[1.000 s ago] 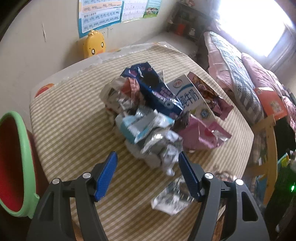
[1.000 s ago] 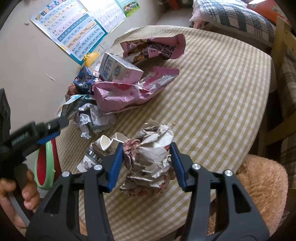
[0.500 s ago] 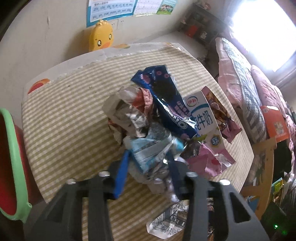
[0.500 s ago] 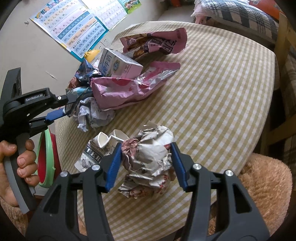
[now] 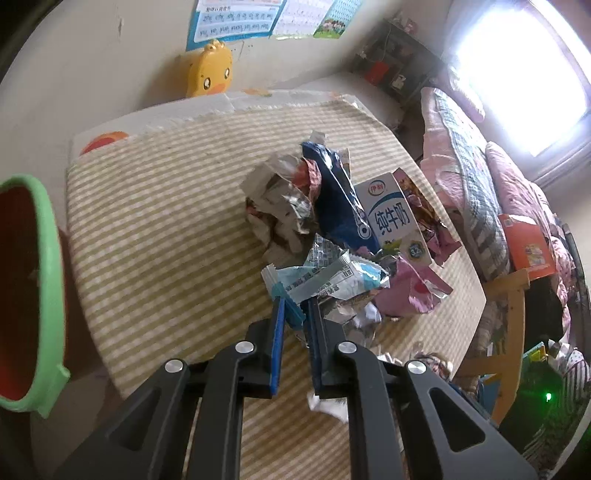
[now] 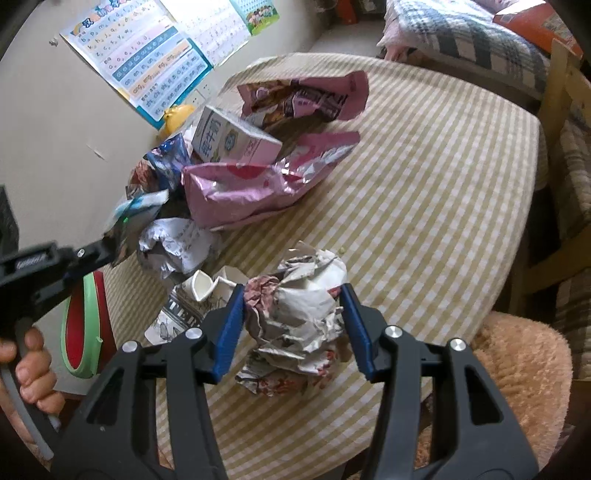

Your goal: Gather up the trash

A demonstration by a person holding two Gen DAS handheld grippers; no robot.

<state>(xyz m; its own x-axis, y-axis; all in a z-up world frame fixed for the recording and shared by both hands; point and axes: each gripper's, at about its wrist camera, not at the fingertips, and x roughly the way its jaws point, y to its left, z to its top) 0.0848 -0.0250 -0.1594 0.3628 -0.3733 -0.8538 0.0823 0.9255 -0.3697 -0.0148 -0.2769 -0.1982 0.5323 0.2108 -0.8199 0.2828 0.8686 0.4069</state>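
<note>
Left tongs (image 5: 294,314) squeezed nearly shut on the tail end of a light blue wrapper (image 5: 325,278), lifted a bit over the striped desk (image 5: 155,229). Just past the tips: a ball of crumpled silver paper (image 5: 280,206), a dark blue snack bag (image 5: 338,199), a white milk box (image 5: 393,221) and a pink foil bag (image 5: 417,291), all packed close and touching. Off to the left of the left tongs, beside the desk edge: a red bin with a green rim (image 5: 55,258). Straight ahead by the wall: a yellow duck thing (image 5: 209,70), with a letter chart (image 5: 236,18) above it. Far right: a bed with pink covers (image 5: 476,177).

Right tongs (image 6: 293,314) spread fairly wide around a big wad of crumpled paper (image 6: 299,321), blue pads near each side of it; cannot tell if touching. Wad sitting on the desk. Just left of the right tongs: a squashed paper cup (image 6: 195,299), partly hidden behind the left pad. Farther ahead: a small white paper ball (image 6: 177,245), then the pink foil bag, the milk box, and an open purple snack bag (image 6: 303,98) at the back.

Only in the right view: the person's hand (image 6: 31,369) on the handle of the left tongs, the whole big wad, a furry tan seat (image 6: 524,369) to the right. Only in the left view: the inside of the bin and a bright window (image 5: 517,77).
</note>
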